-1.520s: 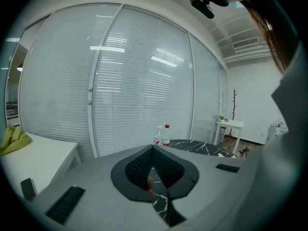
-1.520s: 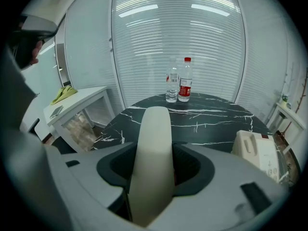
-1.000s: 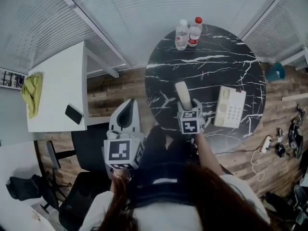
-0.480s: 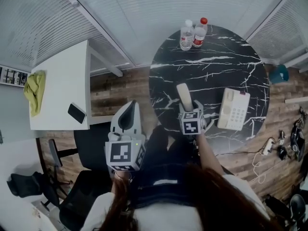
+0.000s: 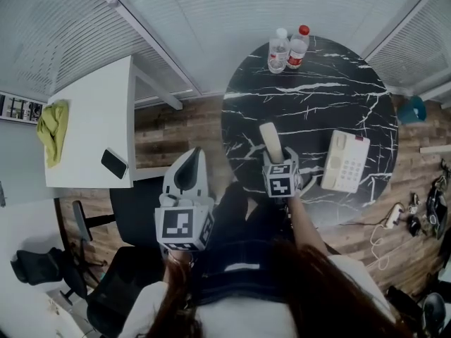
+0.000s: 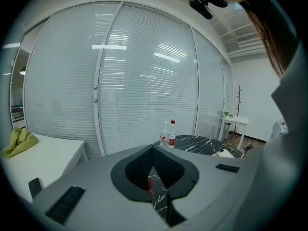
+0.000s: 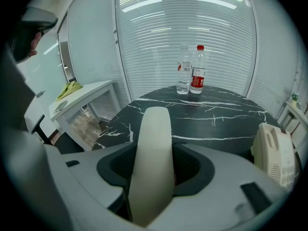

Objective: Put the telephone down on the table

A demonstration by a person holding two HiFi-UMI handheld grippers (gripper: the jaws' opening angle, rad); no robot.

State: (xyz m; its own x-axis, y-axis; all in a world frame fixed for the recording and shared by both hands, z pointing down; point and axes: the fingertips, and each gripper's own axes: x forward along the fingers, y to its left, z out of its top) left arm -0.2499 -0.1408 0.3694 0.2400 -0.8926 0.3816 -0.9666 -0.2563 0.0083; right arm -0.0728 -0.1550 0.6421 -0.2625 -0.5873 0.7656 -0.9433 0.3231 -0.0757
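Bright, even daylight; strong fisheye warping at edges.

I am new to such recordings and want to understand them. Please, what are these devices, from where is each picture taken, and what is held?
A person holds a two-jaw tool in each hand. One picture comes from a camera on the person's head, looking down; the other two come from cameras riding on the grippers. On the round black table stand two bottles and a cream telephone base. The right gripper is closed on the telephone handset, over the table. The left gripper is shut and empty, beside the table.
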